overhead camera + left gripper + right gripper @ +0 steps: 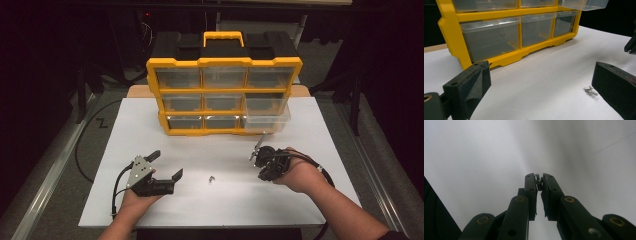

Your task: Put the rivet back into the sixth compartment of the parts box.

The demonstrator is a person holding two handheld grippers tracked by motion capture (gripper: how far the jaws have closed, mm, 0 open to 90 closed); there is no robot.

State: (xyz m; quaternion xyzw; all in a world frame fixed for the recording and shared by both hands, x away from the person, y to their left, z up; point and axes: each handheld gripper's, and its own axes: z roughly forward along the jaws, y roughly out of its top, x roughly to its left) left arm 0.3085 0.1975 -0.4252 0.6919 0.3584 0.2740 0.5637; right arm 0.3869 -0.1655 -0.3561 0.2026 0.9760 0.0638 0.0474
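On the table (pixel 300 200): one loose screw (pixel 212 178), one pinched screw (pixel 538 182).

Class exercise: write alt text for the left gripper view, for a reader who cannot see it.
The left gripper has its two black jaws wide apart over a white table, with a small metal wing screw lying beside one jaw. Behind stands a yellow organizer of clear drawers.

A drawer cabinet (pixel 224 95) stands upright at the back of the worktop (pixel 150 120), its drawers in three rows facing the person. One drawer (pixel 267 119) at its right side is pulled forward out of the frame. Before the cabinet, near the middle of the worktop, lies a small wing screw (pixel 212 178). The left tongs (pixel 165 165) sit to the left of it, the right tongs (pixel 256 148) to the right, just before the pulled-out drawer. A second small screw (pixel 538 182) sits between the right tongs' jaws.
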